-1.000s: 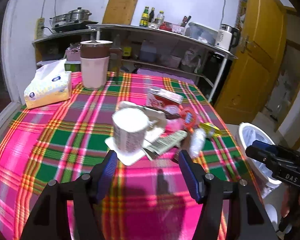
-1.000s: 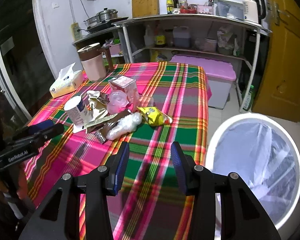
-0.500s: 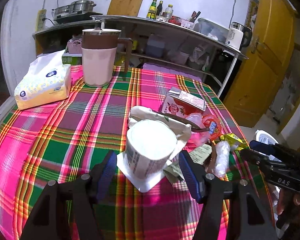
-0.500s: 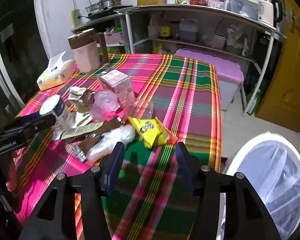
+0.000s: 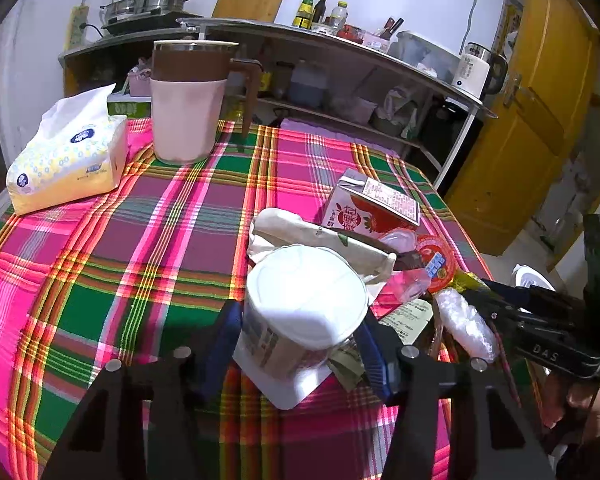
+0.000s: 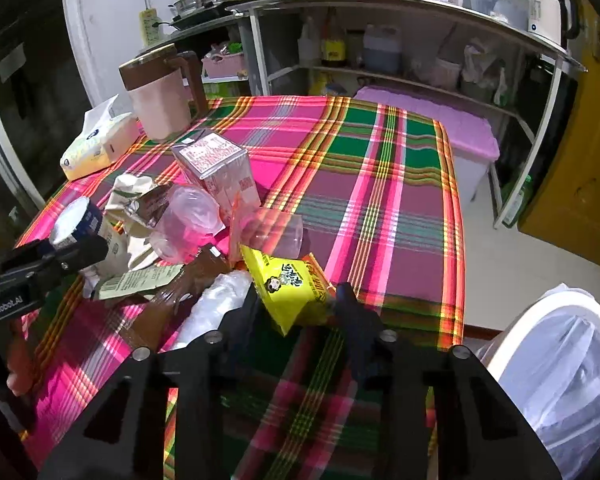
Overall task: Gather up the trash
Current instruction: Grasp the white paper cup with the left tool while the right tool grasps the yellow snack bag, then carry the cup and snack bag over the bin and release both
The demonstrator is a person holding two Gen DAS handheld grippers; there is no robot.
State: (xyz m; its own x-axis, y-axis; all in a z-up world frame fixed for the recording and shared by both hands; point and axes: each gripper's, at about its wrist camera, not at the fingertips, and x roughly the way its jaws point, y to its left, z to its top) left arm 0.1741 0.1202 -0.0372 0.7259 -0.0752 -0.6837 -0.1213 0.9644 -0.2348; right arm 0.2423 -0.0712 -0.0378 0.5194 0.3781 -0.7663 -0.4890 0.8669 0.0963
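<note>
The left gripper (image 5: 298, 338) has its blue-padded fingers spread to either side of a white-lidded paper cup (image 5: 302, 308), which sits on a white card on the plaid tablecloth (image 5: 140, 240); whether the pads touch the cup wall cannot be told. At 12 o'clock from the cup lies a crumpled cream wrapper (image 5: 320, 236), and beyond it at 1 o'clock stands a strawberry milk carton (image 5: 370, 206). At 3 o'clock from the cup lies a clear plastic wrapper (image 5: 464, 324), with a red-lidded jelly cup (image 5: 434, 258) at 2 o'clock. Far across the cloth, at 10 o'clock, stand a tissue pack (image 5: 66, 156) and a pink jug with a brown lid (image 5: 188, 100).

The right gripper (image 6: 298, 304) is also spread, its fingers flanking the near end of a yellow snack packet (image 6: 290, 288) close to the table edge; contact is not clear. A clear plastic cup (image 6: 266, 232) lies on its side at 12 o'clock from the packet, and a pink plastic cup (image 6: 186, 220) at 10 o'clock. The white bin (image 6: 556, 364) lined with a clear bag stands on the floor at 4 o'clock, off the table's corner.
</note>
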